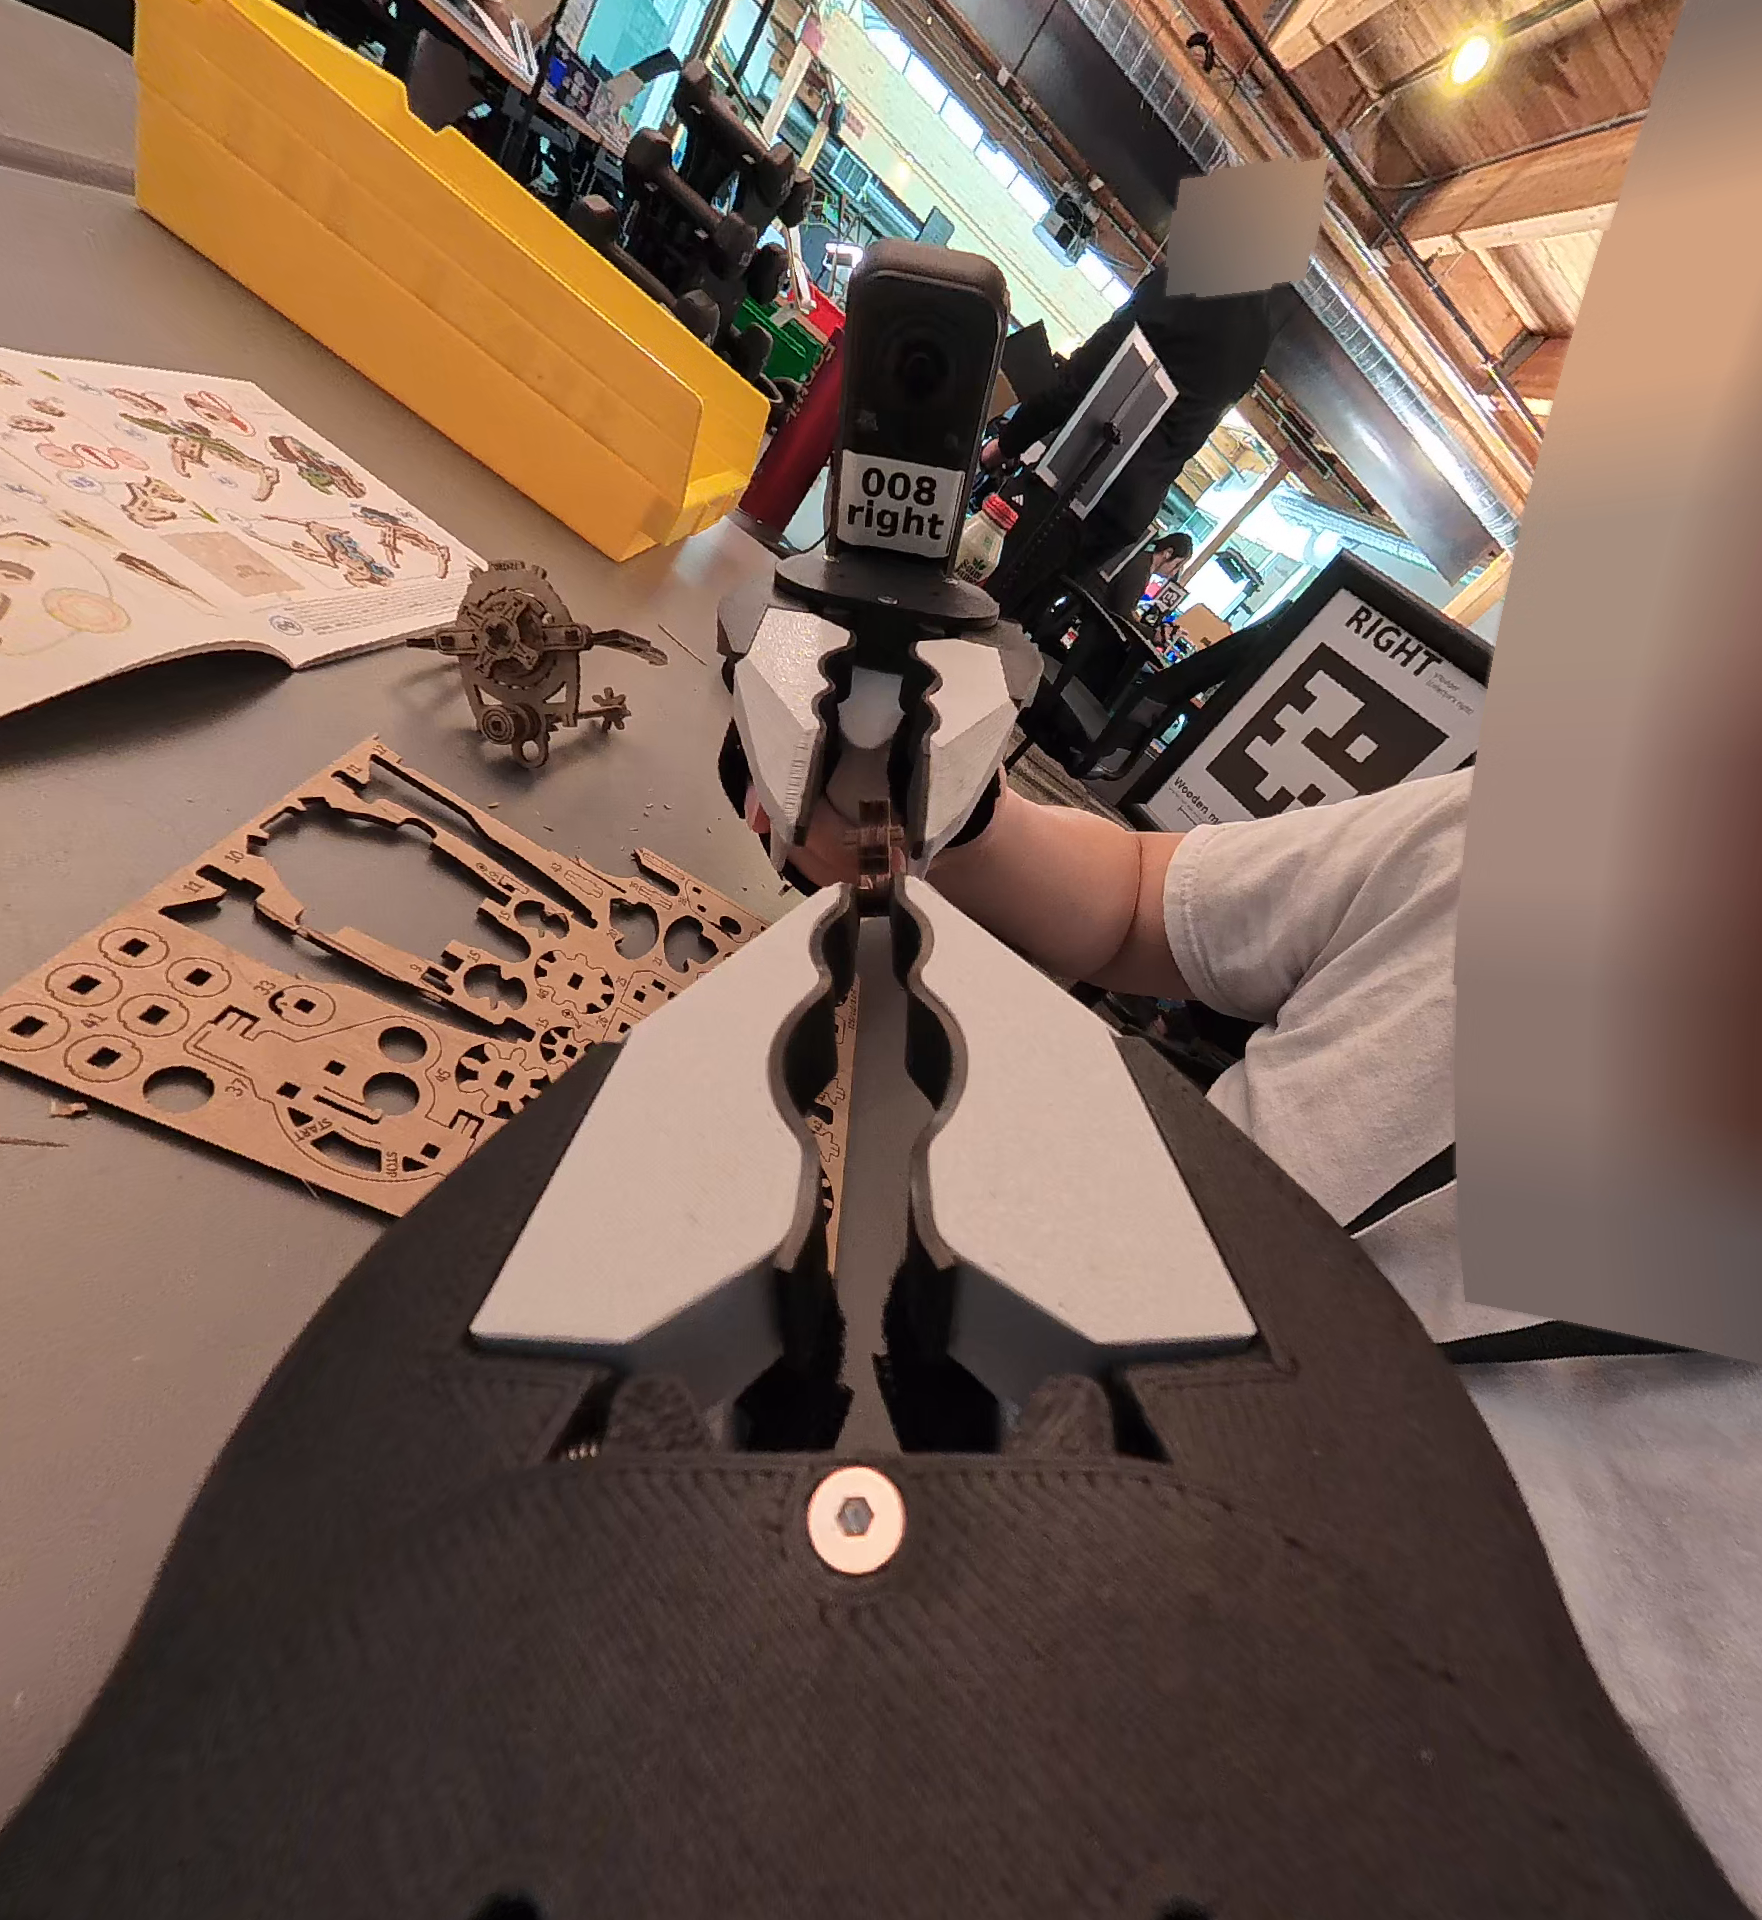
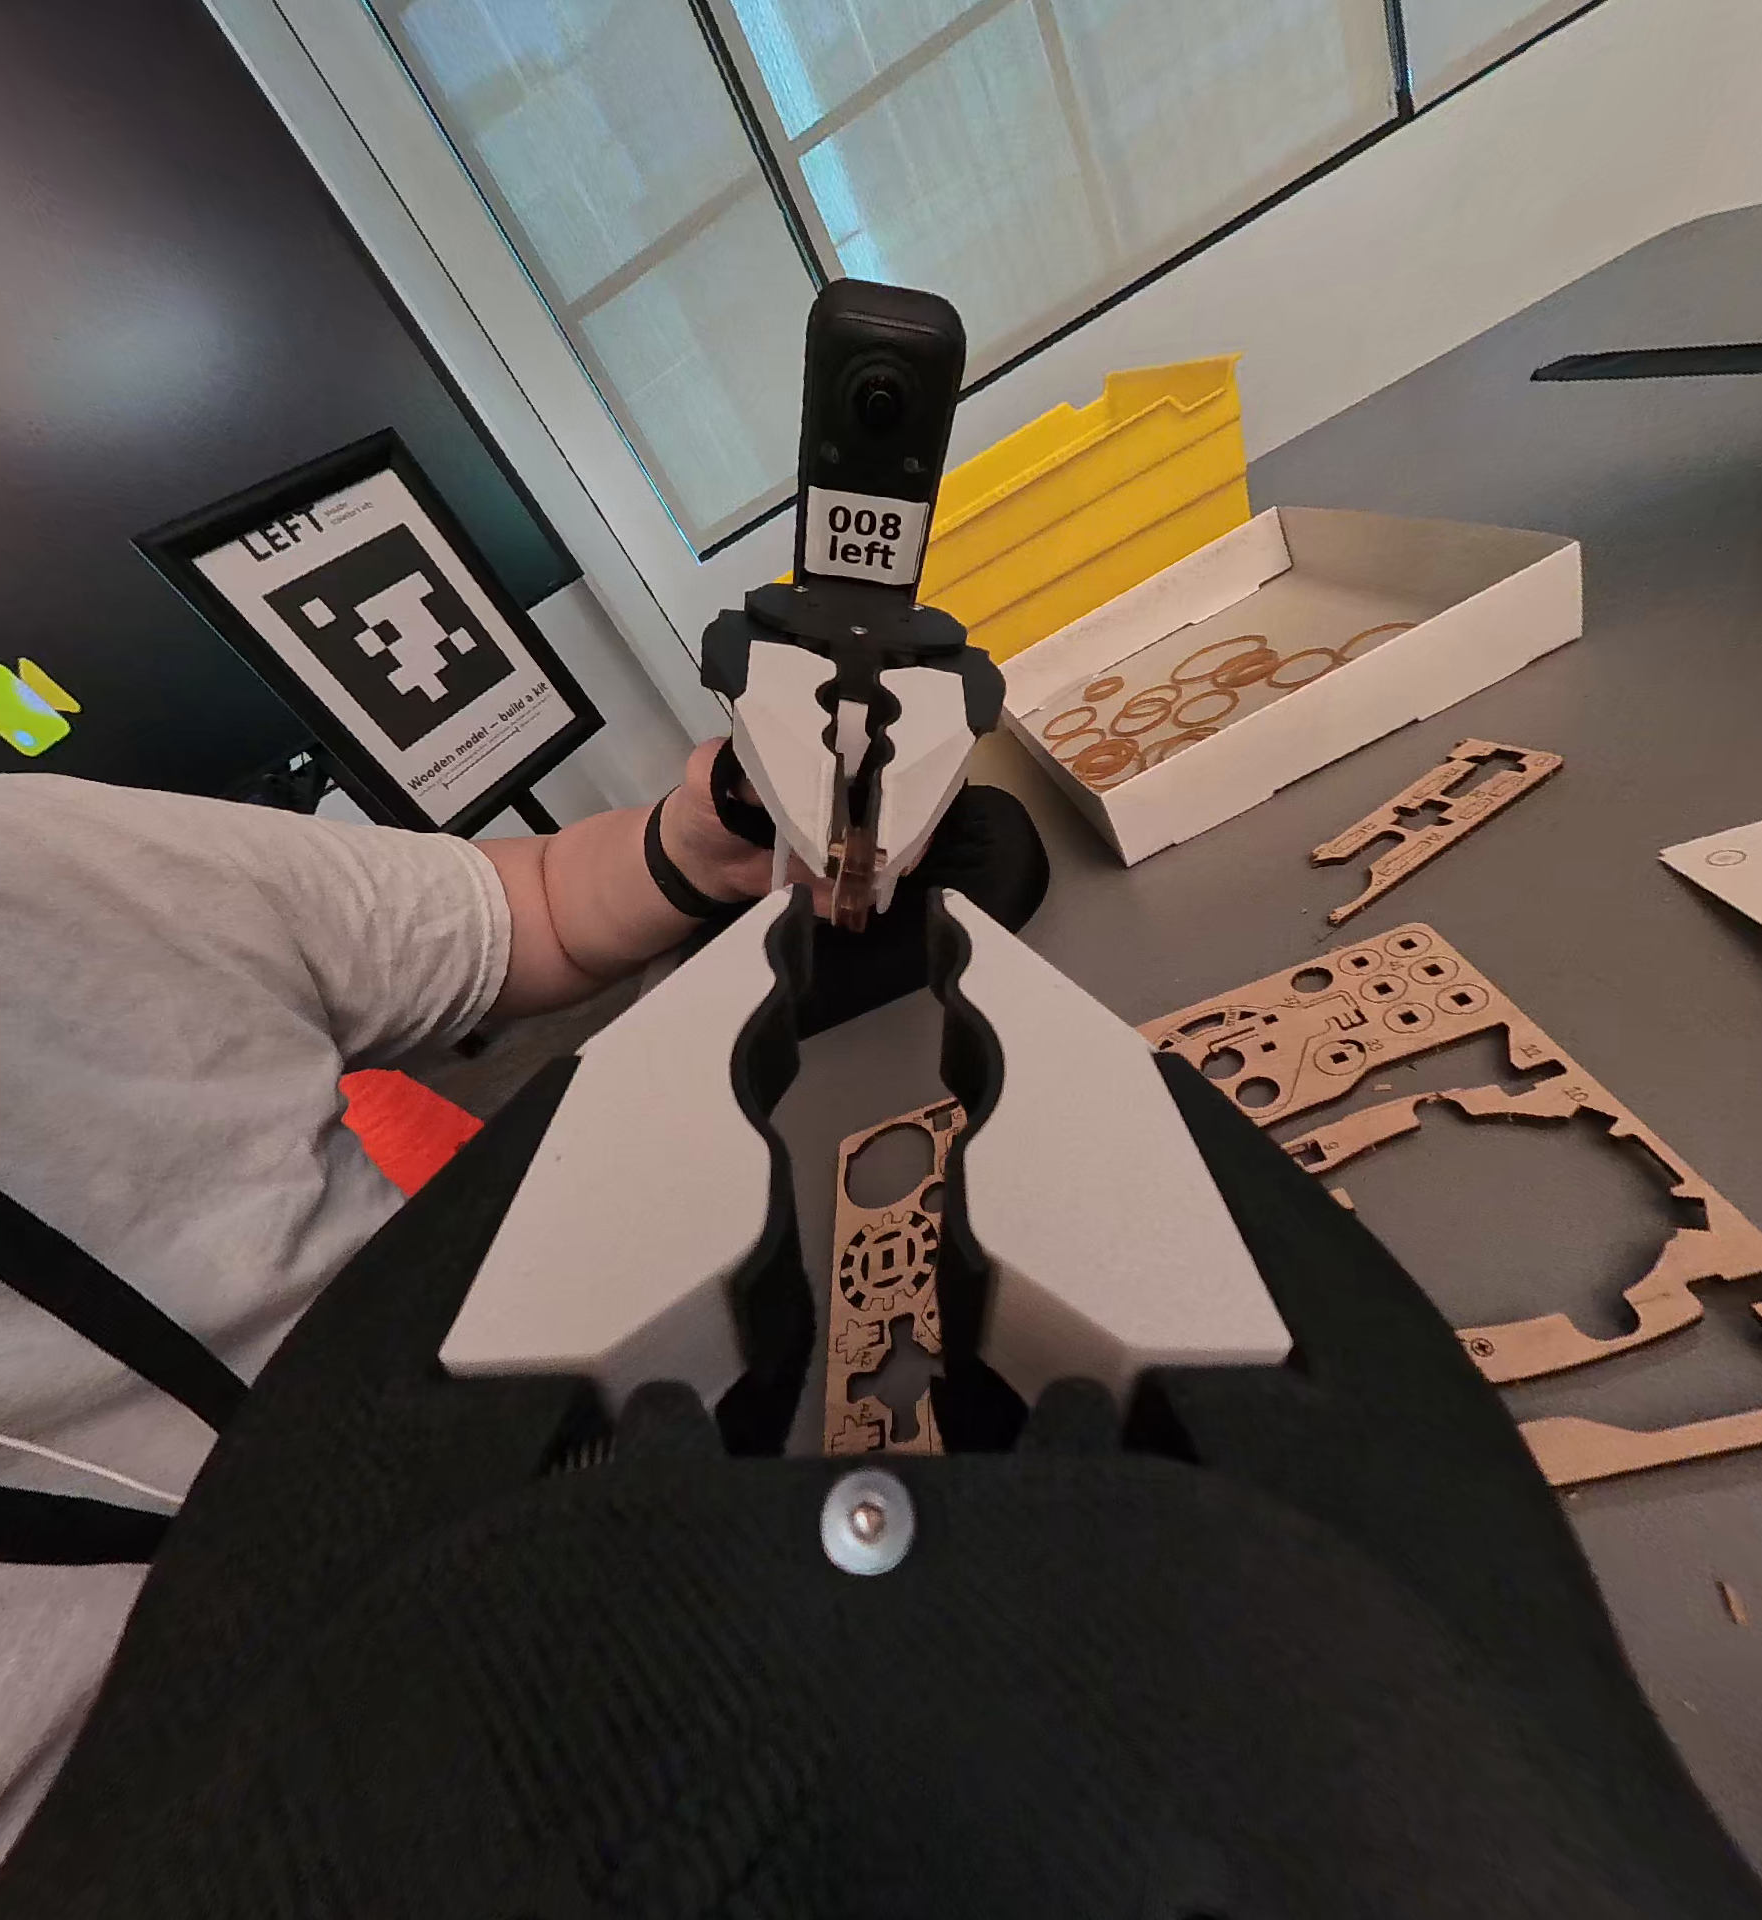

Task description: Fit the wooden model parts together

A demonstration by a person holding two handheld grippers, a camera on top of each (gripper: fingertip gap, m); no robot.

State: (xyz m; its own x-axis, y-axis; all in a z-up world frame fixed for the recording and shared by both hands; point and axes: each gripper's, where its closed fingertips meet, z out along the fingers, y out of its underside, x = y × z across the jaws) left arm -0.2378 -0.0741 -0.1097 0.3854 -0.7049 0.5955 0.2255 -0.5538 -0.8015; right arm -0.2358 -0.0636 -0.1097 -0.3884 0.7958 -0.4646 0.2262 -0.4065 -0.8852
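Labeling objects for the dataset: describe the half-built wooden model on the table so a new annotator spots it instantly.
Start at the yellow bin at the back of the grey table; in front of it lies an open instruction booklet. The half-built model stands just off the booklet's right corner. Unlike the flat cut-out wooden sheet nearby, it stands upright, dark, with round gear layers.

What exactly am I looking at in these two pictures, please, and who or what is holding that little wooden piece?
No robot here: a person holds two hand-held grippers, each carrying its own camera looking along its fingers. The left gripper is shut on a small wooden part; the right gripper, facing it, looks open around that part. On the grey table lie punched wooden sheets, an instruction booklet, a half-built wooden model, a yellow bin and a white box of rings.
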